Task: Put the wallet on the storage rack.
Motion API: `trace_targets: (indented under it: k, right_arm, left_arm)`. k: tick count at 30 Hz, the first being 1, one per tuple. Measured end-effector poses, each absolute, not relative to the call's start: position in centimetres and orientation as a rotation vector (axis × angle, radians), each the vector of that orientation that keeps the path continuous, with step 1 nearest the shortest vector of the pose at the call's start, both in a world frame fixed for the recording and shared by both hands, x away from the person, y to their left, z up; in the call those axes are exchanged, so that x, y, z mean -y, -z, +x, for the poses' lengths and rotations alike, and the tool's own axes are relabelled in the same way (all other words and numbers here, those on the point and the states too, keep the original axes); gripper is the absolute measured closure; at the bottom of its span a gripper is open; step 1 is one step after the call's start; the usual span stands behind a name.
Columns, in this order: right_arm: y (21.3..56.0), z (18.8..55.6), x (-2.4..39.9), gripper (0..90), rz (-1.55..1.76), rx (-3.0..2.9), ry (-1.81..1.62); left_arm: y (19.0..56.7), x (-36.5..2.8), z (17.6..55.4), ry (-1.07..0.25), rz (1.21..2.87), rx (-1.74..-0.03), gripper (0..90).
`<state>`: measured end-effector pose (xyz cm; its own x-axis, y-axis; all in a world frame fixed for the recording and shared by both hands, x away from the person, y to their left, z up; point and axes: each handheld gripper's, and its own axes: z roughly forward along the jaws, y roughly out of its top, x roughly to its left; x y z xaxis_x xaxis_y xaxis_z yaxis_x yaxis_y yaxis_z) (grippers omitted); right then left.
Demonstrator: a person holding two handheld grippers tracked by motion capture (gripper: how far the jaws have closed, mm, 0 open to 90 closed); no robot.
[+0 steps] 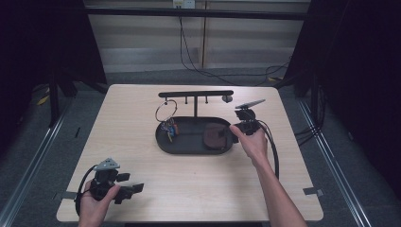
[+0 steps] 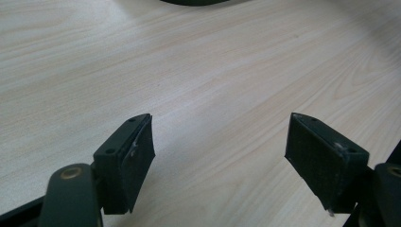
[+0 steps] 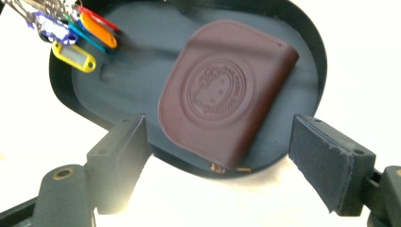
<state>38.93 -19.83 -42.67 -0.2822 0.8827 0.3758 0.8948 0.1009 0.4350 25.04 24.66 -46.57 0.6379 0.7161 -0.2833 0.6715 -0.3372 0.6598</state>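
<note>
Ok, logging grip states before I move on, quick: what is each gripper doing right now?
Left gripper: open, nothing between its jaws, over bare table.
Right gripper: open, holding nothing, at the tray beside the brown wallet.

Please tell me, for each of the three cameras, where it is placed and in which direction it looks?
High view: above the person's side, looking forward and down on the table; forearms, left gripper, right gripper.
Left gripper view: on the left gripper, facing bare table; its open jaws show.
Right gripper view: on the right gripper, facing the brown wallet in the black tray; open jaws.
Shared: high and right gripper views show the wallet, tray and tagged keys.
</note>
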Motion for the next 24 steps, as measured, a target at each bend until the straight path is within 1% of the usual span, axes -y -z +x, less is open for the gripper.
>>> trace_targets:
  k: [4, 9, 24]
  right_arm:
    - [42.5, 38.0, 20.2, 19.6, -1.844, 2.332, 0.998]
    - [42.6, 36.6, 20.6, 16.1, -1.822, 2.351, 1.043]
    - [42.6, 31.9, 21.2, 17.1, -1.756, 2.492, 1.124]
  left_arm:
    - [46.5, -24.6, 25.0, -0.075, 2.078, -1.075, 24.2]
    - [46.5, -24.8, 25.0, -0.082, 2.081, -1.080, 24.2]
    - [46.5, -25.0, 25.0, -0.083, 2.036, -1.111, 24.2]
